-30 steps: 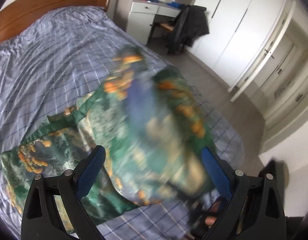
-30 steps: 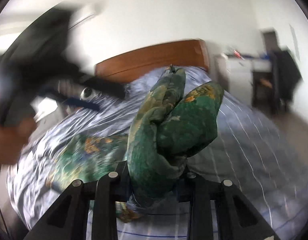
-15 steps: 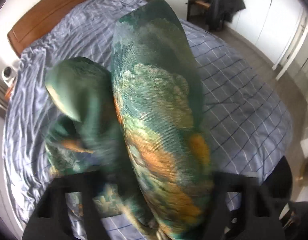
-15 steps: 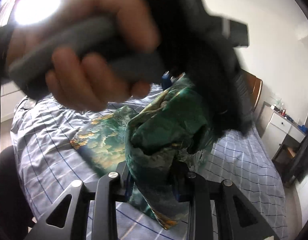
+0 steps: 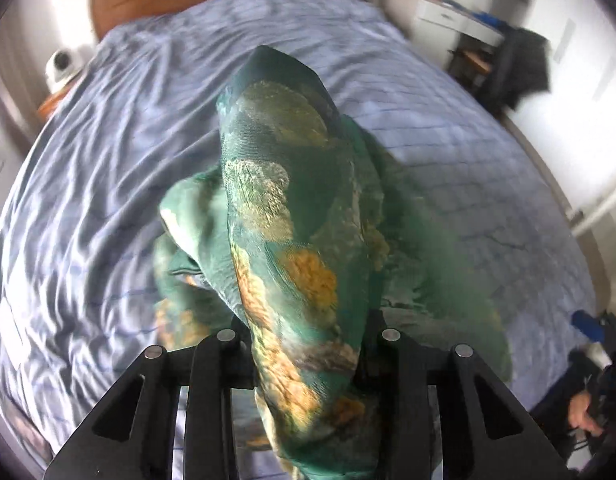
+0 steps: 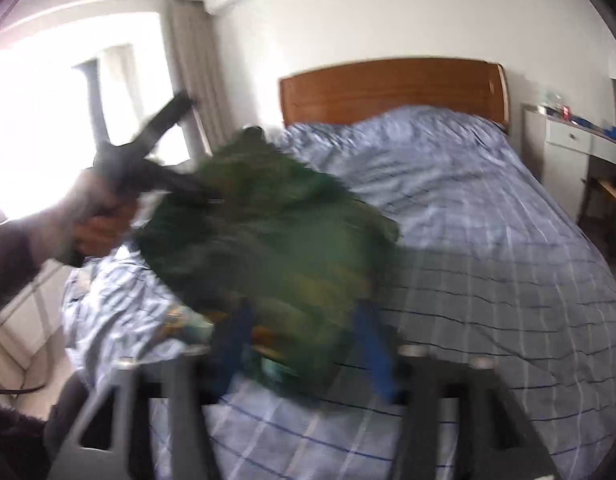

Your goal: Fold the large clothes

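Cloth (image 5: 292, 240) covering the left gripper (image 5: 308, 344), so fingertips hidden. Bottom of the cloth cut off by the lower edge. Right side of the cloth smeared into a green blur. Far right, a hand (image 5: 581, 416) half lost in the dark rim, holding something too dim to tell.

From the right wrist, almost all blurry. Cloth (image 6: 276, 240) just a green smudge, pattern lost. Blue fingers (image 6: 371, 344) of the right gripper (image 6: 304, 348) streaky but apart. Left hand (image 6: 96, 216) fuzzy, washed out by the bright window (image 6: 68, 112). Small things on the desk (image 6: 567, 120) too tiny to name. Foot of the bed (image 6: 487, 280) cut off.
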The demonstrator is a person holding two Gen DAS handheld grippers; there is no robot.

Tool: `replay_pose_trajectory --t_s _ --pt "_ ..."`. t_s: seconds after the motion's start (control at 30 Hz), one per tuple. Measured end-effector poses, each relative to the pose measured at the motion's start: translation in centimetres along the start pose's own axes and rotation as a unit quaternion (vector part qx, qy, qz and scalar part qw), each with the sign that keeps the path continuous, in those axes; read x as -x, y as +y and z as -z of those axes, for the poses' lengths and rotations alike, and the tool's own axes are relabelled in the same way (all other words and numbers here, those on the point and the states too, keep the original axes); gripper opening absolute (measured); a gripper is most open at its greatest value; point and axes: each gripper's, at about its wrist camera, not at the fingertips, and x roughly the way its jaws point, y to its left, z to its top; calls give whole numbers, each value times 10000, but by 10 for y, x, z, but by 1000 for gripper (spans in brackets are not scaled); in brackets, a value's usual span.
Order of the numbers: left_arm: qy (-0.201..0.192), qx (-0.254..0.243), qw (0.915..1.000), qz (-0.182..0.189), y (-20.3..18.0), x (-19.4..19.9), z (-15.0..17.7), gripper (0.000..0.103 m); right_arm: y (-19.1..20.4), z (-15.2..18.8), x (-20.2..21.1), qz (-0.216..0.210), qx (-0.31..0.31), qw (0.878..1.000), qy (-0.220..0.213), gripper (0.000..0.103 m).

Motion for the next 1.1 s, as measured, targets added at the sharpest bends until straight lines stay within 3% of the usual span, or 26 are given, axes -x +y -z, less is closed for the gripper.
replay_pose_trajectory --t_s 0.13,0.3,0.37,0.5,0.6,0.8,0.93,1.1 --pt "144 534 9984 139 38 -30 17 34 -1 -14 -24 -87 -36 9998 190 32" --pt "60 786 9961 408 50 -50 28 36 30 -25 -81 -446 247 9978 427 32" --pt "47 828 9956 433 52 -57 32 37 39 -19 -102 -551 356 9961 582 32" --pt "200 1063 9917 701 76 -80 52 45 40 14 -155 -388 357 9894 1355 30" --pt "60 1186 9891 869 81 -96 68 48 38 37 -165 -295 430 9882 1437 29" --pt "-8 1341 9849 1098 89 -94 72 50 41 33 -167 -220 456 9849 1658 29" --pt "42 1379 9831 1204 98 -74 66 58 41 1 -167 -375 457 9766 2067 30" --pt "-20 1442 9818 1238 113 -52 67 60 28 -78 -172 -353 188 9881 1485 32"
